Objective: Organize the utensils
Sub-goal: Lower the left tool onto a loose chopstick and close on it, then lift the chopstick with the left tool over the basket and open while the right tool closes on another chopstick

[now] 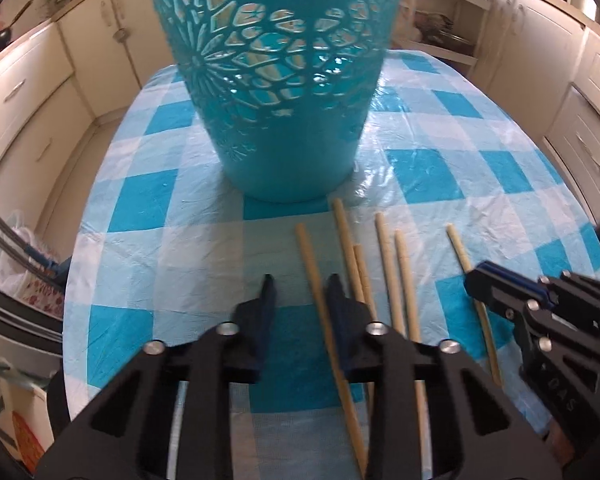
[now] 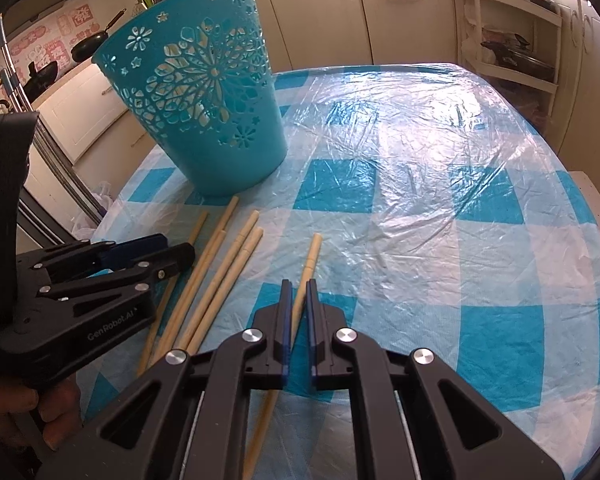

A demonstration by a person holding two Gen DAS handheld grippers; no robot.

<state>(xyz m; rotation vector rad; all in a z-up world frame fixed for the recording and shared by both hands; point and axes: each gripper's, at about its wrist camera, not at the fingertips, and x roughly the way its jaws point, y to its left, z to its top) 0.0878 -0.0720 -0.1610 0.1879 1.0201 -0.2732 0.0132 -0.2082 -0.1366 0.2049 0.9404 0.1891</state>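
Note:
Several wooden chopsticks [image 1: 386, 256] lie side by side on the blue checked tablecloth [image 1: 148, 248], just in front of a teal perforated basket [image 1: 276, 92]. My left gripper [image 1: 300, 282] is open and low over the cloth, with the leftmost chopstick [image 1: 310, 264] between its fingers. My right gripper [image 2: 298, 286] is shut on the rightmost chopstick [image 2: 311, 254], which still lies on the cloth. It also shows in the left wrist view [image 1: 480, 276] at the right. The basket [image 2: 204, 100] stands upright at the table's far left.
The table is covered with shiny plastic film [image 2: 420, 128]. Cream kitchen cabinets [image 2: 312, 12] surround it. A shelf unit [image 2: 512, 40] stands at the back right. Pans [image 2: 88, 44] hang on the left wall.

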